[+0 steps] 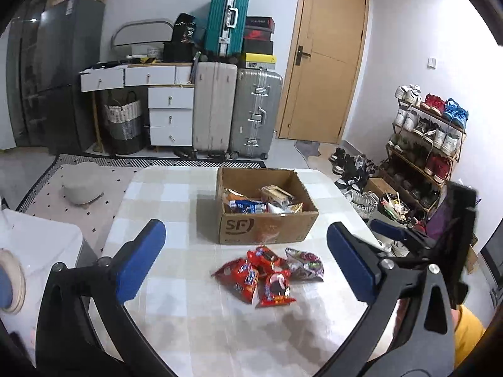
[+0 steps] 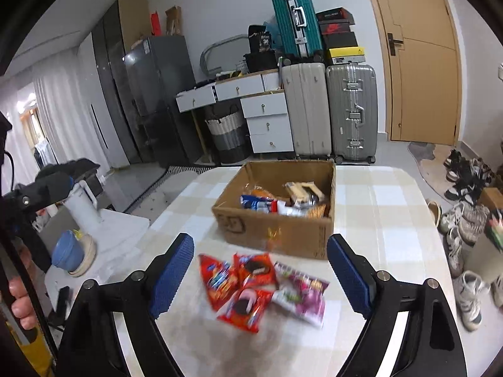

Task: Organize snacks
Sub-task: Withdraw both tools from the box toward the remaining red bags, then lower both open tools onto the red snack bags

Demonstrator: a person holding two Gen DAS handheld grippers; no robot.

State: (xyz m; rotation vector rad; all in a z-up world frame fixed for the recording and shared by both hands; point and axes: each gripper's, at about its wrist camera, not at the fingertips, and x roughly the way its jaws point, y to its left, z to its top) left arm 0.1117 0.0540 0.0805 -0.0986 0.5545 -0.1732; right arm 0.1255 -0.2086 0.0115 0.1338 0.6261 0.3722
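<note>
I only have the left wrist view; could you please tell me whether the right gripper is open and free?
Observer: Yes, the right gripper is open and empty, facing the red snack packets on the table.
Operator: Thank you. What stands on the white side surface left of the table?
Observer: A white jug, outside your frame, stands behind a blue bowl.

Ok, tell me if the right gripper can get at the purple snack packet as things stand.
Probably yes. The right gripper is open and holds nothing, and the purple snack packet lies flat on the table between its fingers' line of approach. Nothing covers it; only a red packet touches its left edge.
</note>
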